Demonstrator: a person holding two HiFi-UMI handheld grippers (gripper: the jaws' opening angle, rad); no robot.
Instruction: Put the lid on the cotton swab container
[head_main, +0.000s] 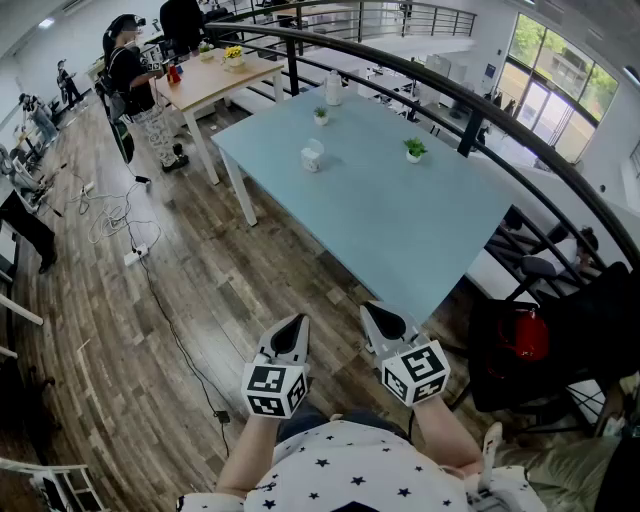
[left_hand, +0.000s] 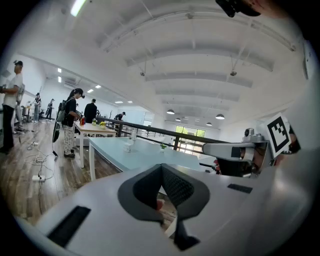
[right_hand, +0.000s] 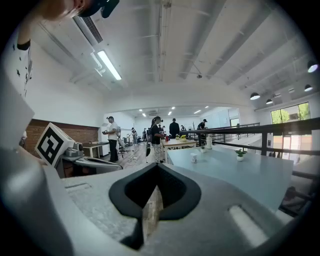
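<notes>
Too distant for detail, small white container on table, left gripper and right gripper closed, nothing held.

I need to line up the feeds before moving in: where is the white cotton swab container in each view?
Head view: the cotton swab container stands above centre, on the far part of the table.
Left gripper view: small, left of centre, on the table top.
Right gripper view: small, right of centre, on the table top.
Shared landmark: the light blue table that it stands on.
</notes>
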